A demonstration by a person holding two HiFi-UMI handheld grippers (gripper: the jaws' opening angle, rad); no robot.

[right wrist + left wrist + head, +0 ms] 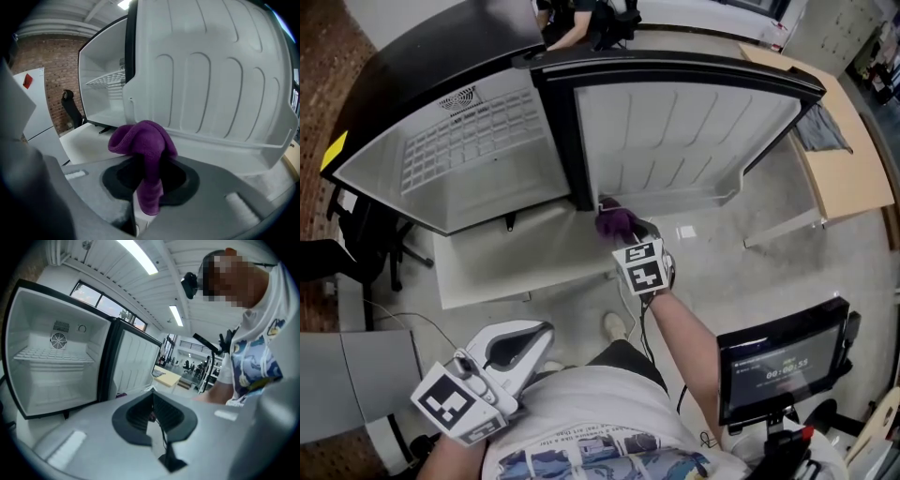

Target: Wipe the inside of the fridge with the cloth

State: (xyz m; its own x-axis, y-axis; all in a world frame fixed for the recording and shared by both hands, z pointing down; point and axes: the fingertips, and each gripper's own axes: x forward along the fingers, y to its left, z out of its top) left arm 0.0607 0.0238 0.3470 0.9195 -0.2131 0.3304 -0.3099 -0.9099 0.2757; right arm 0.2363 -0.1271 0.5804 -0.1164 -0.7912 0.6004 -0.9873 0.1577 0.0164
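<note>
far left of head view, 9 o'clock: black chair (352,239), just beside the fridge (478,155).

7 o'clock, low by the person's waist: left gripper (546,330), well apart from the fridge. seen in the left gripper view with both black jaws pressed together, closed on nothing. aimed toward the open cabinet at 10 o'clock in that view.

10 to 11 o'clock of head view: fridge cabinet, black outside, white inside, open toward the person. inside, per left gripper view: wire shelf (51,355) across the middle, round fan grille (58,340) on the back wall above it.

below the cabinet, 8 to 9 o'clock: low white platform (487,267) carrying the fridge.

centre of head view: purple cloth (619,222), clamped in the right gripper (623,230). confirmed in the right gripper view: jaws gripping the cloth, folded bunch standing above them, one end hanging down between them. located outside the cabinet, near the hinge-side lower corner of the door (675,141). contact with the door not determinable.

12 to 2 o'clock: door swung fully open, ribbed white liner facing up.

3 o'clock: wooden table (853,173) with a grey rag (823,129) near its edge.

5 o'clock: dark screen (783,361) on a stand.
</note>
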